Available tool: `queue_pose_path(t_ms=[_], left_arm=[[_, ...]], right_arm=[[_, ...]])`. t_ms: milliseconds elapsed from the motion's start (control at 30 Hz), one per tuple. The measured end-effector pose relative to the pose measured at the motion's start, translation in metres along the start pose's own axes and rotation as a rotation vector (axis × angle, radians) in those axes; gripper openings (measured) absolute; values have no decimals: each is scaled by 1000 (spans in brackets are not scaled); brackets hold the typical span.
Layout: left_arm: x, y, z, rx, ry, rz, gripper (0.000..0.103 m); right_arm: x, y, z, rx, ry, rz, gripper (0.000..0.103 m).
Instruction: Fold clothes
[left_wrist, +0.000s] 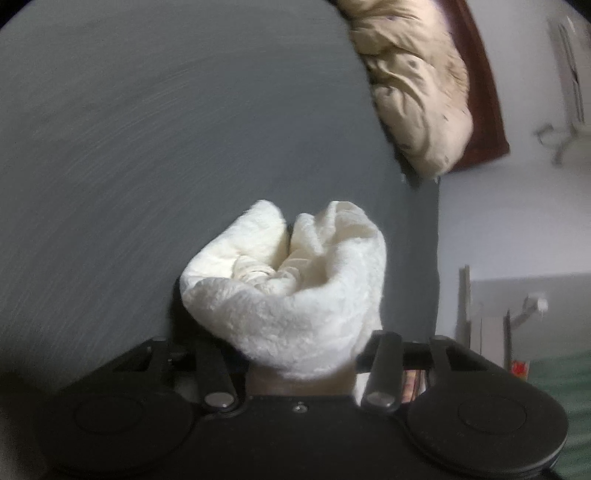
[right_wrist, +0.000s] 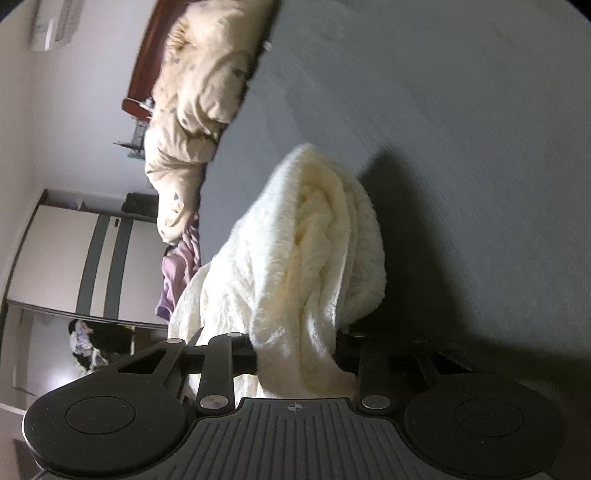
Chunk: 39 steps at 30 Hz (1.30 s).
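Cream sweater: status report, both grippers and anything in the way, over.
Left gripper shut on cream sweater. Right gripper shut on it too, bunched, lifted off the grey bed. Beige quilt and purple garment off to the side, nothing blocking.

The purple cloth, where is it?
In the right wrist view, the purple cloth lies left of centre, just below the beige quilt and beside the white fluffy garment.

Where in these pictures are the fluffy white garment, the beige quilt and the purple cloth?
Fluffy white garment (right_wrist: 314, 251): right wrist view, on its bunched middle folds.
Beige quilt (left_wrist: 413, 85): left wrist view, on its crumpled middle.
Purple cloth (right_wrist: 177, 269): right wrist view, on its wrinkled middle, below the quilt.
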<state>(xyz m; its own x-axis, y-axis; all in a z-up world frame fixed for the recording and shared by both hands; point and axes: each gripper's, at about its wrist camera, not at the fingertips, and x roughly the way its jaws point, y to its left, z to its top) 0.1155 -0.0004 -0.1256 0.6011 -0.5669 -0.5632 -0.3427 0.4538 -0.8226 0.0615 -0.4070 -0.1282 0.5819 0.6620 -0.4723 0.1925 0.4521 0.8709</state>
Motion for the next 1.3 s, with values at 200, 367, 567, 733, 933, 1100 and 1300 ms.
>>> queue_pose_path(t_ms=[200,367,567,733,933,1100,1300], left_arm=[[-5,-45,1,133,15,-60,42],[9,-115,-6,253,68,-165,42],[74,-253,-35,431,202,-326,42],[143,-368,-75,501,305,-436,42],[234,-473,-123,554,390,-521,43],[292,-508,-150,610,417,-559,43],[362,-468,-164,611,455,-525,44]], right_arm=[[-35,30,-3,-73,-102,20,29],[-98,47,13,-104,-276,51,29],[-199,62,57,-152,-534,43,29],[-279,70,112,-179,-711,-5,30],[-341,65,172,-165,-867,-79,30],[-339,45,196,-174,-946,-159,30],[-292,6,200,-157,-946,-279,30]])
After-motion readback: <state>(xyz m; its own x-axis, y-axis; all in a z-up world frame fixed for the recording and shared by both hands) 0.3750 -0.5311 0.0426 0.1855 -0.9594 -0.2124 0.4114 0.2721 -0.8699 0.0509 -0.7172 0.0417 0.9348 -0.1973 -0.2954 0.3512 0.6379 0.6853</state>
